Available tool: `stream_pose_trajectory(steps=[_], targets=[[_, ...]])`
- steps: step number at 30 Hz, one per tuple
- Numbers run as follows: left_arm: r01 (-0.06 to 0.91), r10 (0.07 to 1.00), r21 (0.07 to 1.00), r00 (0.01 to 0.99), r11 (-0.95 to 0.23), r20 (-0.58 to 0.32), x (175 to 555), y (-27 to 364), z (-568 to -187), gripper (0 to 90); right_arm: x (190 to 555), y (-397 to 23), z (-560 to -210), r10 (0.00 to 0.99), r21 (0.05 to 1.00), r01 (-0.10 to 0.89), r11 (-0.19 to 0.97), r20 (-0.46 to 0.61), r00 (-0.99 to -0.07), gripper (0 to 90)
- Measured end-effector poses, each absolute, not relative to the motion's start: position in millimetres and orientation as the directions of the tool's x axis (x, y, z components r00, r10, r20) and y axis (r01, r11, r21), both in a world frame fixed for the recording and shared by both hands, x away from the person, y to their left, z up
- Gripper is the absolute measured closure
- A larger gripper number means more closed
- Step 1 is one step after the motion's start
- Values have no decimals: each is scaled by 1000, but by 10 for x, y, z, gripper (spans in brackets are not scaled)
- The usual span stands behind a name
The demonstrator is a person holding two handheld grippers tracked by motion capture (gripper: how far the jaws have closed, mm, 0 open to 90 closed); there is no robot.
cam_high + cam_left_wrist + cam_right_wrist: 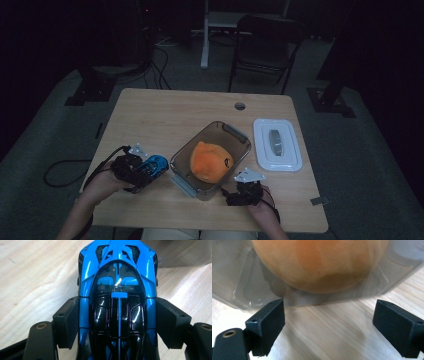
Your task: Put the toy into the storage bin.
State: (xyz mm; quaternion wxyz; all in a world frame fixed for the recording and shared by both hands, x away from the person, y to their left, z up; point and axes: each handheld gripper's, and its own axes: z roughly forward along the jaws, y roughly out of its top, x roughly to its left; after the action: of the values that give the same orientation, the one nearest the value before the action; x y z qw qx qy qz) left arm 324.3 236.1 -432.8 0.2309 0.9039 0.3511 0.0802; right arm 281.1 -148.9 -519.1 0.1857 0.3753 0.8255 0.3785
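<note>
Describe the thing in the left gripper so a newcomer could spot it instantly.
Start at the clear container holding an orange plush toy in the middle of the wooden table. Just left of it, the left gripper clamps a toy car. Nothing else here is glossy blue and black.

Table layout, seen from the person's side

A clear rectangular plastic container [212,159] sits near the middle of the light wooden table [165,112], with a round orange plush toy [210,161] inside it. Its flat white plastic lid [277,145] lies just to the right, on the tabletop. A glossy blue and black toy car [152,165] is left of the container, between the left gripper's [136,170] pads. The right gripper [244,191] is at the container's near right corner, with a folding black metal chair [265,45] behind the table.
</note>
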Motion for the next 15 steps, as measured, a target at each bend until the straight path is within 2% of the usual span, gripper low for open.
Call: stream_pose_trajectory(steps=[5,15], targets=[[590,681,490,732,-642,9,3266,2374,-4154,288,2778,-1510,-5193,769,761,471,446,-56,-637,106],[548,679,539,731,-640,62,3312,2201,-3702,288,2694,-1922,-5226,819,749,522,409,-48,-572,106]])
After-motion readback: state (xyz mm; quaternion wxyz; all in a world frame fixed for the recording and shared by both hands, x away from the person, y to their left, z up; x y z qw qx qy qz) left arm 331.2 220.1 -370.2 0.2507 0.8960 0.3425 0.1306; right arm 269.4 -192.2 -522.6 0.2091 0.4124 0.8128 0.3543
